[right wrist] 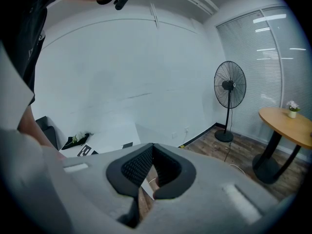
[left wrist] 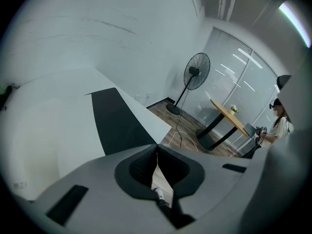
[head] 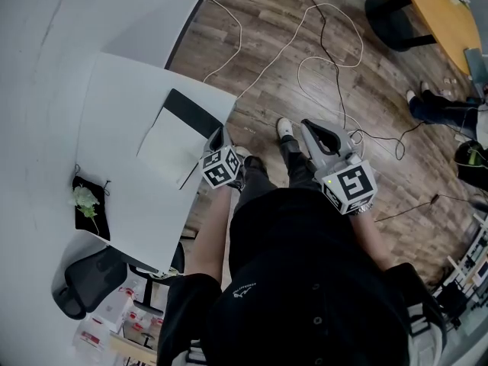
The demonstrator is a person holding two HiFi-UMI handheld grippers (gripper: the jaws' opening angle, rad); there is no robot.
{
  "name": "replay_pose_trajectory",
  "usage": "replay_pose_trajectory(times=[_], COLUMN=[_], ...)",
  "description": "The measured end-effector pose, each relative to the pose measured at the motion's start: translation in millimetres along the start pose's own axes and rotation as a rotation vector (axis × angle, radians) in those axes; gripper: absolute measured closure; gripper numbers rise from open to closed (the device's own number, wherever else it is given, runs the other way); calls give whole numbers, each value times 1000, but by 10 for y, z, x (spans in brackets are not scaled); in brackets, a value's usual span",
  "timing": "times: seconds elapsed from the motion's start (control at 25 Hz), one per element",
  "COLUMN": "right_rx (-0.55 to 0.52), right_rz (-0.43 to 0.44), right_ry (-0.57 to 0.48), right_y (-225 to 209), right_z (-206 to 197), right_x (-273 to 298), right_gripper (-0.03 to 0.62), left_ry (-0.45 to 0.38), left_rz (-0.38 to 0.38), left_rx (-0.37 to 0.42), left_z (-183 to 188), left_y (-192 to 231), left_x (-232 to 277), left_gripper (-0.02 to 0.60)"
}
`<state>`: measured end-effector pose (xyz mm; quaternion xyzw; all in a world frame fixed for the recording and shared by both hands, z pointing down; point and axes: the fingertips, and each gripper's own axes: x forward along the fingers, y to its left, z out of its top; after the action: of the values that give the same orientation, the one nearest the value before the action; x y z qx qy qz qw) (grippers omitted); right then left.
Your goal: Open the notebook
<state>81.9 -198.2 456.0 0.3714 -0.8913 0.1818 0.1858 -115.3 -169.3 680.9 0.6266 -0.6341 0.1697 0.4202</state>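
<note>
Notebook (head: pixel 171 139) lies on white table (head: pixel 122 97); left tool (left wrist: pixel 157 147) and right tool (right wrist: pixel 152 147) both clamped together, empty.

Head view looking steeply down onto the white rectangular table (head: pixel 114 113) and wood-plank floor (head: pixel 396 75), left gripper view low over that table, right gripper view out over the floor, both facing the black pedestal fan (left wrist: pixel 195 74).

My notebook (head: pixel 169 142) lies open and flat on the white worktop (head: pixel 122 97), close to its 3 o'clock corner. A cream page faces up, and the black cover (head: pixel 194 113) is spread out toward 1 o'clock.
</note>
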Motion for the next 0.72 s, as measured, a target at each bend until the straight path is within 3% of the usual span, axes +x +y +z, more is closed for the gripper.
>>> replay_pose_trajectory(times=[0.56,0.72], right_rx=[-6,-13], right_rz=[-3,-3], right_ry=[6,6], right_y=[-44,-24], right_z=[-37,-41], right_x=[-82,-121], right_gripper=[589,589], left_ry=[55,58], left_rz=[22,37], left_rx=[27,69], left_z=[-170,-305], left_y=[-2,-32], left_x=[149,109], left_gripper=[575,575])
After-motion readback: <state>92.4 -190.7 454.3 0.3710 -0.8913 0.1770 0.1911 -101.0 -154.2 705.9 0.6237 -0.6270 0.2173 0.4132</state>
